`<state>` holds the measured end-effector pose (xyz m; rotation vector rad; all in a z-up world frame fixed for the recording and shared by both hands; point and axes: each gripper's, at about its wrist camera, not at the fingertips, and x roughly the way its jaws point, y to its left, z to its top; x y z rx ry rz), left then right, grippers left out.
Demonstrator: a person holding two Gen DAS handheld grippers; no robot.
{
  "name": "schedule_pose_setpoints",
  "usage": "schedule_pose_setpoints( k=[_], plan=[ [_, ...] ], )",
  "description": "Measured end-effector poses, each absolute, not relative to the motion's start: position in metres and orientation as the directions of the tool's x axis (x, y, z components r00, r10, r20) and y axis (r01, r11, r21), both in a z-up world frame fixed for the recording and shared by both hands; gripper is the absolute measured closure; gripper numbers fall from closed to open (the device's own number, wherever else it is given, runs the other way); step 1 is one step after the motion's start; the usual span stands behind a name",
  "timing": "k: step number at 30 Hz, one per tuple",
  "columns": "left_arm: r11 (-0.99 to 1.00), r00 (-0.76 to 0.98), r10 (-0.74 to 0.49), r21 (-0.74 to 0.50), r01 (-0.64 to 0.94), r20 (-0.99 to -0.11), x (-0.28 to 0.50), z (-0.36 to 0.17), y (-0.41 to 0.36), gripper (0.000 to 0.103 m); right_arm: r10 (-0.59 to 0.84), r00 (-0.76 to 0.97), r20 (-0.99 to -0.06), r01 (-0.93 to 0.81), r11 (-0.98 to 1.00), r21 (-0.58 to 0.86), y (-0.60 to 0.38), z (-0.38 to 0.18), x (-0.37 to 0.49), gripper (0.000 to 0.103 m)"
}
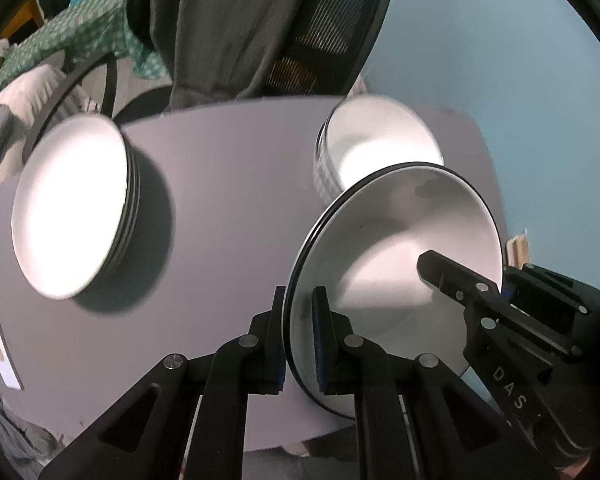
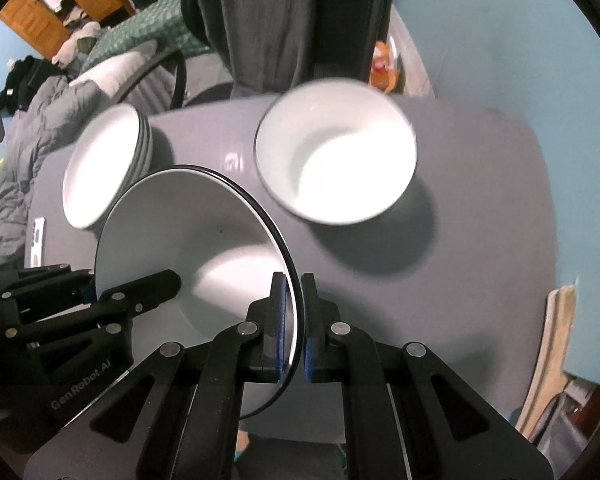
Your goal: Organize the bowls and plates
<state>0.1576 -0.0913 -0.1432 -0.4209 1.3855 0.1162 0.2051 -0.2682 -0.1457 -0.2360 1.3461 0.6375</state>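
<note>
Both claws grip the same plate (image 1: 400,264), a white one with a dark rim, each from its own side: the left claw (image 1: 300,336) is clamped narrowly over the plate's left edge, one pad on the inner face and one on the outside, and the right claw (image 2: 292,328) is clamped the same way over the opposite edge. In the left wrist view the right claw's fingers reach in from the lower right across the plate's hollow; in the right wrist view the left claw comes in from the lower left. The plate looks clear of the grey desk (image 1: 228,200), carried between the two hands with its face turned up and somewhat toward the person. Ahead of it on the desk are the two likely destinations: a stack of plates (image 1: 72,208) toward the far left, and a white bowl (image 2: 336,152) toward the far right, seemingly nested on others, though blur makes that uncertain. Judging by its shallow shape, the held plate belongs on the stack of plates, which lies to the left of both claws and nearer the left hand, so the coming move would be a shared carry leftward and forward, keeping the plate level between the two grips. An office chair (image 1: 324,28) stands behind the desk.
</note>
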Motion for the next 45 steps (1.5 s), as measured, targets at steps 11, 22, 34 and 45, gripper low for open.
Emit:
schedule_pose_setpoints(
  k=[11,22,34,45],
  plan=[
    [0.949,0.268,-0.108,-0.179,-0.258,-0.957,0.224,-0.116,-0.100,0.093,0.321,0.138,-0.937,-0.502,0.838,0.213,-0.271,-0.126,0.260,0.095],
    [0.958,0.209,-0.081,-0.134,-0.253,-0.974,0.265,-0.147,-0.100,0.093,0.286,0.106,-0.952,-0.480,0.853,0.203,-0.273,-0.145,0.295,0.095],
    [0.974,0.141,-0.043,-0.073,-0.215,-0.989,0.272,-0.171,-0.111,0.093,0.258,0.023,-0.966,-0.449,0.866,0.220,-0.283,-0.172,0.299,0.094],
    [0.981,0.126,-0.029,-0.053,-0.186,-0.992,0.271,-0.178,-0.116,0.089,0.222,0.014,-0.975,-0.457,0.869,0.192,-0.283,-0.178,0.304,0.093]
  ],
)
